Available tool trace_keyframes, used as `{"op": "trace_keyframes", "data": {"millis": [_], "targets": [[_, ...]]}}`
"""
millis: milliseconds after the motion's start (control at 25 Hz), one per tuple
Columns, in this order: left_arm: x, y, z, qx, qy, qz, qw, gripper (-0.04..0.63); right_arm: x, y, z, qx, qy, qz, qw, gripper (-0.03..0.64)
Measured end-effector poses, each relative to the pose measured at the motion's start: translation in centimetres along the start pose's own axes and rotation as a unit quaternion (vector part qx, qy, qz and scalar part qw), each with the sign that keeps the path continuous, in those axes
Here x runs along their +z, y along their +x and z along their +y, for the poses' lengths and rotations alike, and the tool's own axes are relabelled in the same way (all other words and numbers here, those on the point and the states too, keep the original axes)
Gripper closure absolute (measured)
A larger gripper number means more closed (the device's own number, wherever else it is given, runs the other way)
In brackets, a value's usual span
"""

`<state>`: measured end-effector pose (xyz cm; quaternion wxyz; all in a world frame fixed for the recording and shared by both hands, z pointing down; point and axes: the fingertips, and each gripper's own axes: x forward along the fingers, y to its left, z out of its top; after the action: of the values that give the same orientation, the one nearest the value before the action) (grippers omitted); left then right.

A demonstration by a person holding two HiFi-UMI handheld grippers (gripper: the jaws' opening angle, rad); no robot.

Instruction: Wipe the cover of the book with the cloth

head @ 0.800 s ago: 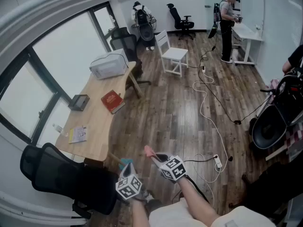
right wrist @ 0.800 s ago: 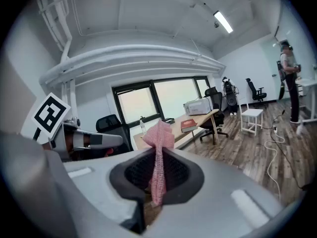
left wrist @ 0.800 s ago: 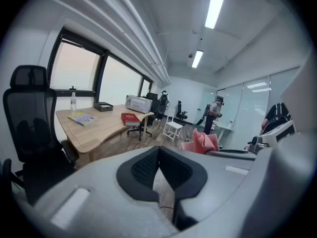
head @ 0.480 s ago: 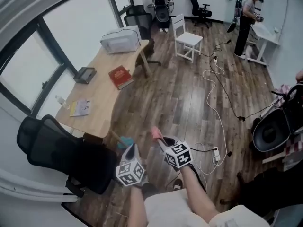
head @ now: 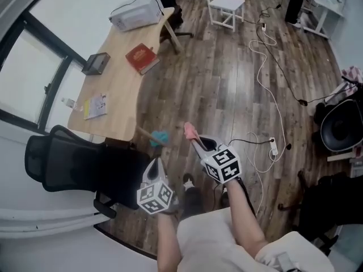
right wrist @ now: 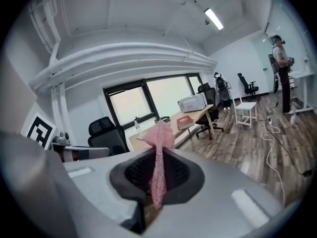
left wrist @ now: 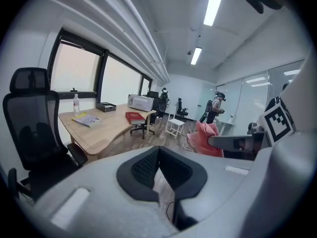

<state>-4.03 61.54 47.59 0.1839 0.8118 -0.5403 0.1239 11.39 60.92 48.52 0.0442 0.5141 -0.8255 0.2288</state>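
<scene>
Book (head: pixel 142 57), title too small to read, lies at the desk (head: pixel 113 84) edge, well ahead of both jaws; right gripper (head: pixel 195 141) pinches the pink cloth (right wrist: pixel 158 143), left gripper (head: pixel 159 139) seems closed, empty.

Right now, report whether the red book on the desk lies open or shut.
Shut. The red book lies flat on the wooden desk, red cover up, no pages spread.

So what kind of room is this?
Most likely an office: a long wooden desk with a red book on it, a black swivel chair at its near end, and a printer-like machine at its far end.
</scene>
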Motion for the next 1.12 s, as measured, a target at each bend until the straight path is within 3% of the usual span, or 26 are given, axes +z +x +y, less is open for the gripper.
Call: {"op": "trace_keyframes", "data": {"millis": [120,320,440,640,720,880,1000,1120], "targets": [[0.4,1.4,1.3,-0.013,0.007,0.005,0.9999,0.589,-0.6,1.7,0.2,-0.005,0.002,0.013,1.000,0.591],[3.9,5.3,1.6,-0.098,0.030,-0.032,0.9942,0.589,0.7,3.9,0.3,0.003,0.051,-0.024,0.998,0.588],[5.8,7.3,2.5,-0.123,0.045,-0.037,0.9906,0.589,2.5,5.1,-0.5,-0.037,0.031,-0.031,0.998,0.586],[9.9,10.3,6.3,-0.183,0.028,-0.054,0.9813,0.589,6.0,9.0,-0.5,-0.112,0.011,-0.031,0.993,0.584],[10.4,11.2,9.3,-0.182,0.019,-0.052,0.9817,0.589,5.7,10.8,0.3,-0.136,0.030,-0.039,0.989,0.584],[10.1,11.9,14.3,-0.181,-0.052,-0.054,0.9806,0.589,2.8,12.4,2.8,-0.148,0.040,-0.011,0.988,0.584],[10.2,13.1,15.1,-0.188,-0.052,-0.046,0.9797,0.589,3.5,12.6,3.3,-0.145,0.012,-0.001,0.989,0.583],[11.7,13.8,16.2,-0.173,-0.051,-0.073,0.9809,0.589,5.1,12.5,2.4,-0.171,0.030,-0.023,0.985,0.583]]}}
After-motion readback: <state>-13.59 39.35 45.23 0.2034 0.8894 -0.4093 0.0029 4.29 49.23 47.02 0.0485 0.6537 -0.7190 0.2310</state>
